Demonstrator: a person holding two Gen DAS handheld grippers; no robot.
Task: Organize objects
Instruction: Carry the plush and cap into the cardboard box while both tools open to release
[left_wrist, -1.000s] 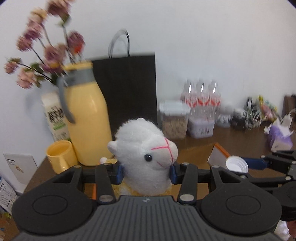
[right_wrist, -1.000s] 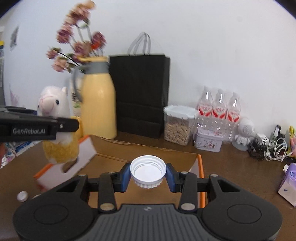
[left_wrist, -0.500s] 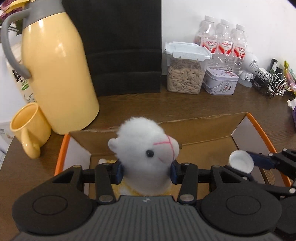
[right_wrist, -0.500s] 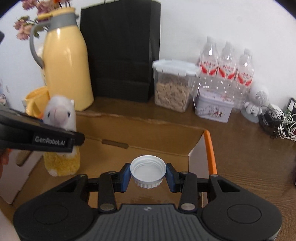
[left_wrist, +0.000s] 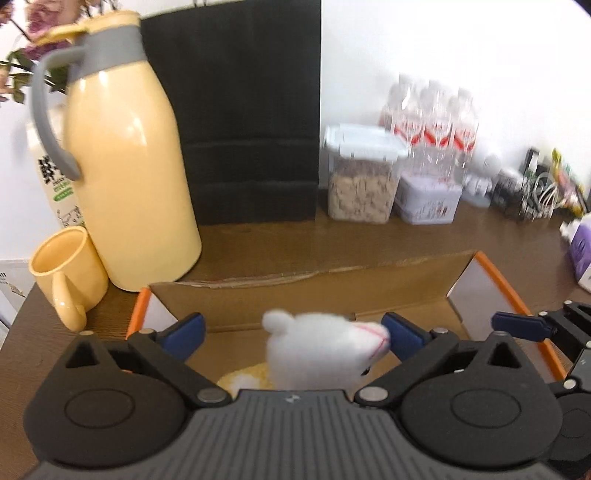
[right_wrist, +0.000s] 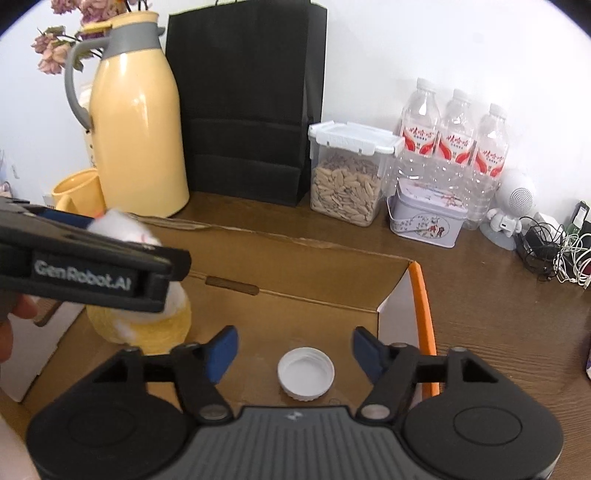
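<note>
An open cardboard box (left_wrist: 506, 291) (right_wrist: 421, 295) with orange edges lies on the wooden table. A white plush alpaca (left_wrist: 321, 350) (right_wrist: 147, 321) with a yellow body stands inside it at the left. My left gripper (left_wrist: 293, 332) (right_wrist: 110, 254) is open, its pads apart on either side of the alpaca's head. A white bottle cap (right_wrist: 306, 373) lies open side up on the box floor. My right gripper (right_wrist: 293, 352) is open above the cap, and its fingertips show in the left wrist view (left_wrist: 517, 325).
Behind the box stand a yellow thermos jug (left_wrist: 129, 177) (right_wrist: 136, 133), a yellow mug (left_wrist: 66, 266), a black paper bag (right_wrist: 247, 103), a clear seed container (right_wrist: 351, 173), a tin (right_wrist: 428, 218), three water bottles (right_wrist: 454, 133) and tangled cables (right_wrist: 554, 247).
Both grippers opened. The alpaca dropped from my left gripper and the cap from my right; both now rest on the box floor.
</note>
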